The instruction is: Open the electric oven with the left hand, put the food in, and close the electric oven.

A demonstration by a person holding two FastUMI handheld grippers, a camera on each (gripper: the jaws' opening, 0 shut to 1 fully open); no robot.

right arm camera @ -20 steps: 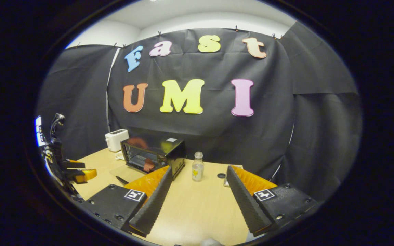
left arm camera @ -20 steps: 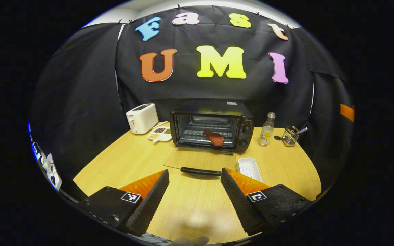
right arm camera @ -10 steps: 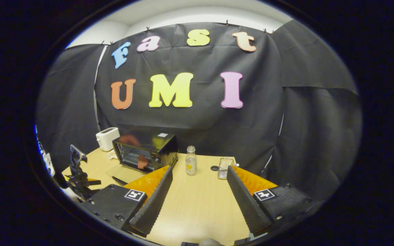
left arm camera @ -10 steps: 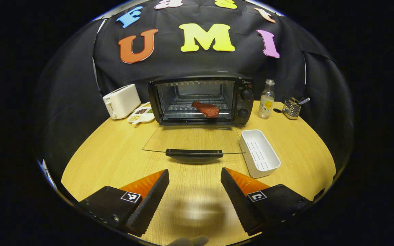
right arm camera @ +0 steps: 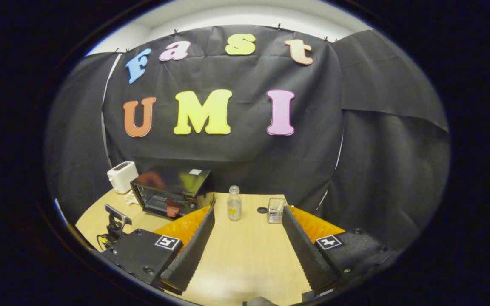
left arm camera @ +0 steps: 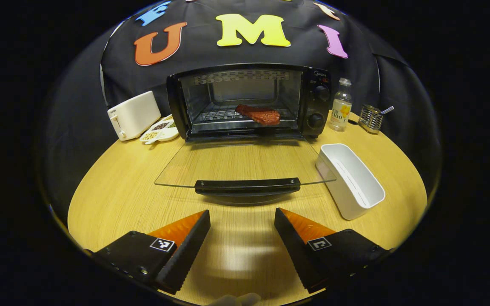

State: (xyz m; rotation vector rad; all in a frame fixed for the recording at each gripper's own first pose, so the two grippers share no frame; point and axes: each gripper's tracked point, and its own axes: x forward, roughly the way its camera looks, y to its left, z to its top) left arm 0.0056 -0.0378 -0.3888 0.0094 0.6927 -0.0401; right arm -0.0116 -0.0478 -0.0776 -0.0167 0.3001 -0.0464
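Observation:
A black electric oven (left arm camera: pixel 245 100) stands at the back of the wooden table, its glass door (left arm camera: pixel 245 163) folded flat toward me with a black handle (left arm camera: pixel 247 185) on its front edge. A red piece of meat (left arm camera: pixel 258 114) lies on the oven rack. My left gripper (left arm camera: pixel 242 231) is open just in front of the handle, nothing between its fingers. In the right gripper view the oven (right arm camera: pixel 170 191) with the meat (right arm camera: pixel 171 208) sits far left, and my right gripper (right arm camera: pixel 247 246) is open over bare table, holding nothing.
A white tray (left arm camera: pixel 351 180) stands right of the door. A white toaster (left arm camera: pixel 133 114) and a seasoning dish (left arm camera: pixel 160 131) are left of the oven. A small bottle (left arm camera: pixel 340 105) and a wire utensil holder (left arm camera: pixel 371 119) are to its right. The other gripper (right arm camera: pixel 115 223) appears low left.
My left gripper has moved forward and lower toward the open door handle, so the oven looms larger. The right gripper view has drifted slightly, with the oven shifting left.

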